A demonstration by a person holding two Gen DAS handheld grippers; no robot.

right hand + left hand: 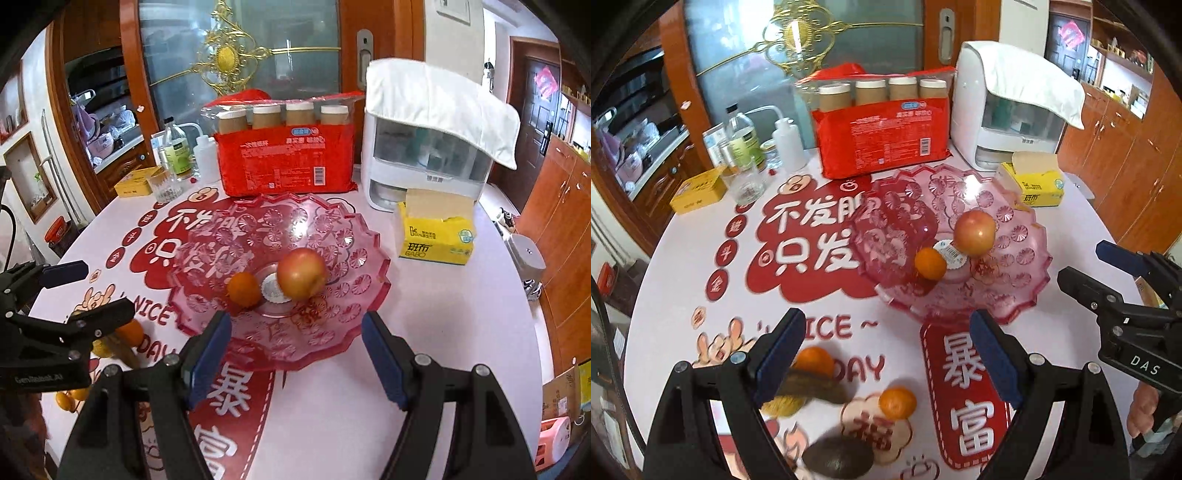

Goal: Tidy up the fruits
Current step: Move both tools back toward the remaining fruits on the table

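Both claws wide open, L claw [886, 354], R claw [295, 354]

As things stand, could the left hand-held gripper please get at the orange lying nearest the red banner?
Probably yes: the left hand-held gripper is open, and that orange lies on the table between its fingers with nothing over it.

I see a frosted glass door [240, 74] in a brown wooden frame, and wooden cabinets [565, 206] along the right wall.
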